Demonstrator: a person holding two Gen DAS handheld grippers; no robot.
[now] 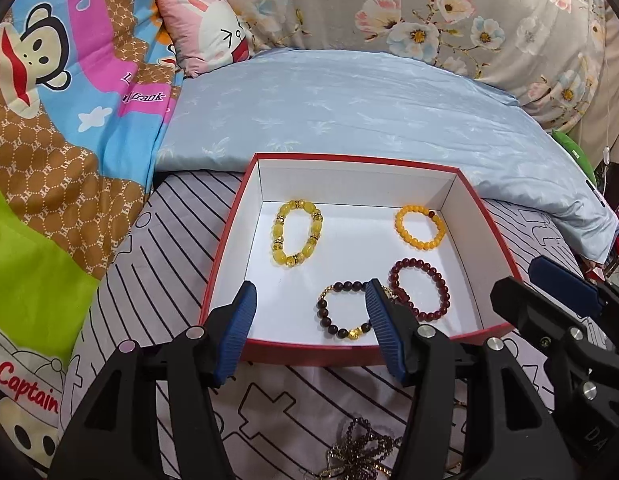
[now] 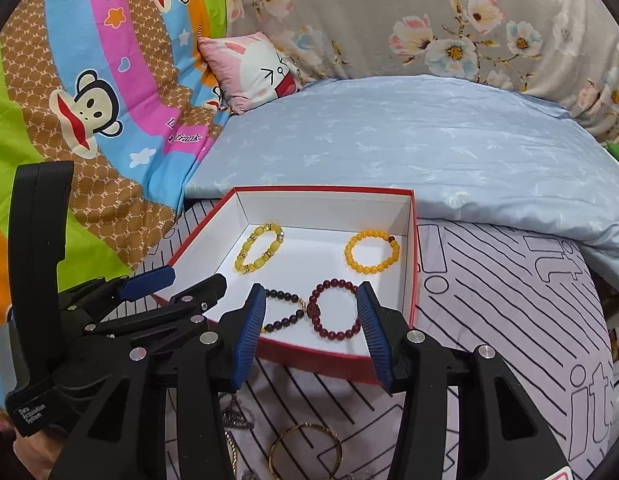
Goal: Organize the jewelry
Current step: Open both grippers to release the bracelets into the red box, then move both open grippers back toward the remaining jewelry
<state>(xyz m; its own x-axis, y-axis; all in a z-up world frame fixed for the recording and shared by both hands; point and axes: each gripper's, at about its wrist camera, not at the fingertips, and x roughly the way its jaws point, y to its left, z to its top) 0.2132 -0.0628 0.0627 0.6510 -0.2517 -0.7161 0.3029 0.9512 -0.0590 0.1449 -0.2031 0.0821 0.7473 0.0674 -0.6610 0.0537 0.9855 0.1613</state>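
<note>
Bedding: cartoon-print quilt (image 1: pixel 69 140) at far left, pale blue duvet (image 1: pixel 349 112) behind, striped sheet (image 1: pixel 157 280) under everything.
Box: red-walled box (image 1: pixel 225 264) with white floor, lying open on the striped sheet, no lid on it.
Left gripper: left gripper (image 1: pixel 309 328) hangs over the near wall of the box, jaws spread, nothing between the pads; dark bracelet lies below and beyond them.
Right gripper: right gripper (image 2: pixel 311 336) just beside it over the same wall, jaws likewise apart and empty; red bracelet framed in the gap but untouched.
Count, in box: four bracelets. Left to right at the back: pale yellow bracelet (image 1: pixel 296 232), orange bracelet (image 1: pixel 420 227). At the front: dark bracelet with gold charm (image 1: pixel 347 312), dark red bracelet (image 1: pixel 420 294), the two touching or nearly so.
Count, outside box: gold bangle (image 2: pixel 305 454) and chain pieces (image 1: pixel 361 452) on the sheet below the grippers; number of chains unclear, tangled.
Risk, box: soft bed under a light box; a finger nudging the near wall could tip or slide it.
Risk, chains: tangled strands may lift together.
Risk, crowding: both grippers close together, could knock each other when reaching down.
</note>
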